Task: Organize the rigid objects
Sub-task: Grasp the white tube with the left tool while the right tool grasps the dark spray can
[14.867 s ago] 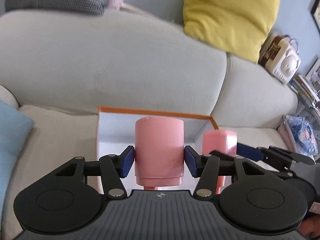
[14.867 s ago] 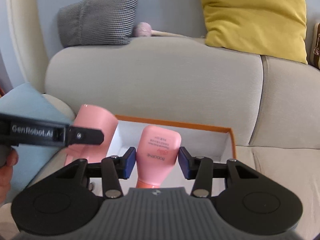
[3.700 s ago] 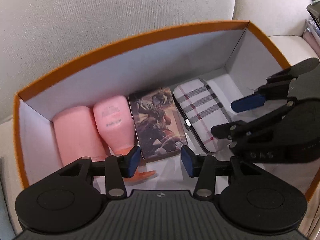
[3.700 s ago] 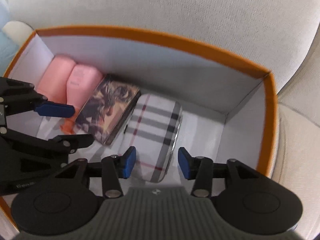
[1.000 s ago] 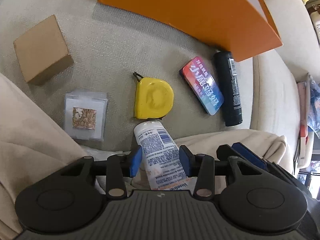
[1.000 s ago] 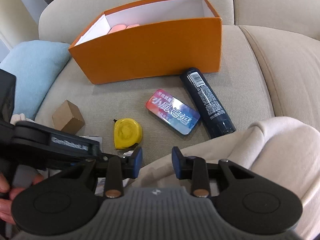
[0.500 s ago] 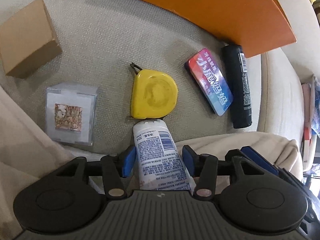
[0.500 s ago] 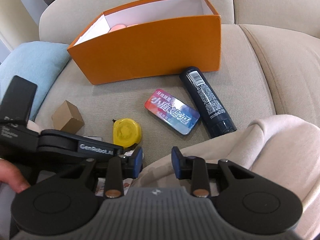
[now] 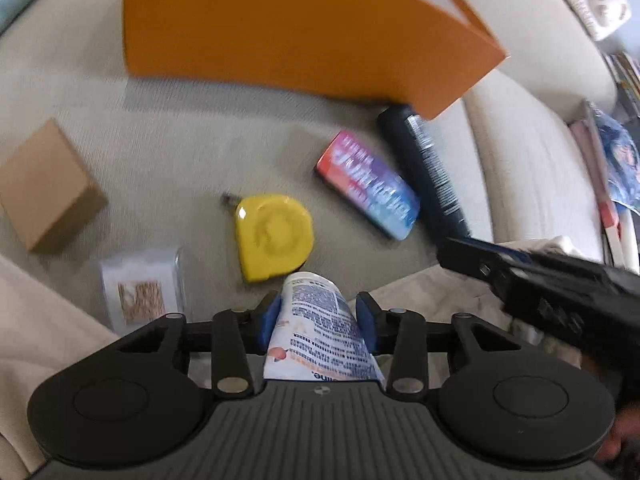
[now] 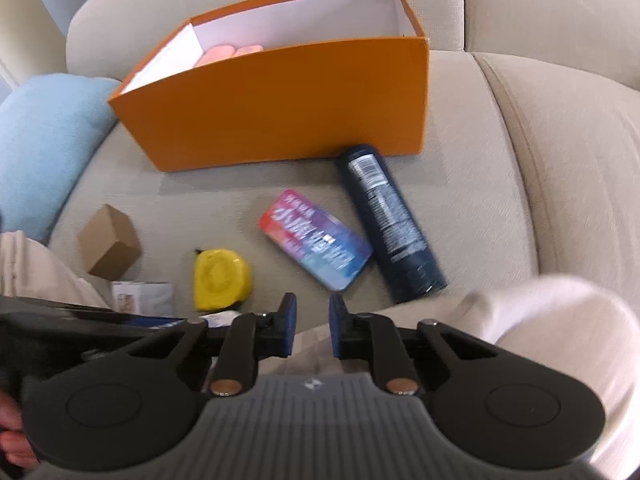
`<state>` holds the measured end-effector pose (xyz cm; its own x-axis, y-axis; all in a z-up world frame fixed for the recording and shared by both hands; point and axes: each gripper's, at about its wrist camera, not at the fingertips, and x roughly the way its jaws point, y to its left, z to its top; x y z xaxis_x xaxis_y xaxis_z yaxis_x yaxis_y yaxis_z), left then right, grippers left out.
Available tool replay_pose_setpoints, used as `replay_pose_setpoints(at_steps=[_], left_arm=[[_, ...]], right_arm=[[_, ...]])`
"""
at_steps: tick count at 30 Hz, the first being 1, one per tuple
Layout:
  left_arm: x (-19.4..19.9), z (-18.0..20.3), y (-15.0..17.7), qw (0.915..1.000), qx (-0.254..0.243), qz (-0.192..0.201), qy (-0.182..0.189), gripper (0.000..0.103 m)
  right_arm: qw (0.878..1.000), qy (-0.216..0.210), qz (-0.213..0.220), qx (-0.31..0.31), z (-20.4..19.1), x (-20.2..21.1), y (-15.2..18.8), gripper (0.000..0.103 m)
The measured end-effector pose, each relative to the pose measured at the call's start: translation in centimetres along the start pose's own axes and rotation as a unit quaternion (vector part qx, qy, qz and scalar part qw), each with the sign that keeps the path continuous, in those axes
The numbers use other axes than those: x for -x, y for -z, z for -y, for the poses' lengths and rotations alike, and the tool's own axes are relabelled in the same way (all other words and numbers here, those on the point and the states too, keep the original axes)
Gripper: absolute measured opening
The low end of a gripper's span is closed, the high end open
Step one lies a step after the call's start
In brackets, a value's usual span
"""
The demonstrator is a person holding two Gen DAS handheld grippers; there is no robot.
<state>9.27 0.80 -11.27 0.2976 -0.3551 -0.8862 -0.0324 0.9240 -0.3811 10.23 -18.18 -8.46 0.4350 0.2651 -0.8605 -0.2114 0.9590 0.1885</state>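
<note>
My left gripper (image 9: 318, 320) is shut on a white tube with blue print (image 9: 320, 332) and holds it above the sofa seat. My right gripper (image 10: 312, 326) is open a little and empty, over the person's knee. The orange box (image 10: 288, 108) stands at the back of the seat, with pink items (image 10: 228, 54) showing inside. In front of it lie a yellow tape measure (image 10: 220, 276), a colourful tin (image 10: 314, 238), a dark blue can (image 10: 390, 224), a brown cardboard cube (image 10: 108, 242) and a small clear case (image 10: 142, 296). The orange box (image 9: 288, 28) also fills the top of the left wrist view.
The person's beige-clad legs (image 10: 540, 320) frame the near edge on both sides. A light blue cushion (image 10: 44, 148) lies left of the box. The sofa back (image 10: 520, 8) rises behind it. Books and a bag (image 9: 612, 184) lie right of the sofa.
My left gripper has closed on the white tube and lifted it toward the box. My right gripper has moved forward a little; its jaws kept the same narrow gap.
</note>
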Motion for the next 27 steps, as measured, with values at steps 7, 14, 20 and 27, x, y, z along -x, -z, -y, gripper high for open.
replay_pose_setpoints(at_steps=[7, 14, 20, 27], left_arm=[[1.4, 0.1, -1.4, 0.9991, -0.025, 0.029, 0.019, 0.021], [2.3, 2.0, -3.4, 0.9968, -0.046, 0.061, 0.024, 0.006], [2.7, 1.3, -4.6, 0.9962, -0.051, 0.069, 0.011, 0.000], [1.1, 2.9, -2.7, 0.9934, -0.113, 0.015, -0.006, 0.025]], right_arm=[[0.999, 0.038, -0.001, 0.029, 0.9, -1.8, -3.3, 0.035], [0.998, 0.046, -0.026, 0.039, 2.7, -4.3, -6.3, 0.036], [0.997, 0.041, -0.050, 0.038, 3.4, -6.5, -7.4, 0.038], [0.997, 0.030, -0.060, 0.030, 3.9, -7.5, -7.4, 0.045]])
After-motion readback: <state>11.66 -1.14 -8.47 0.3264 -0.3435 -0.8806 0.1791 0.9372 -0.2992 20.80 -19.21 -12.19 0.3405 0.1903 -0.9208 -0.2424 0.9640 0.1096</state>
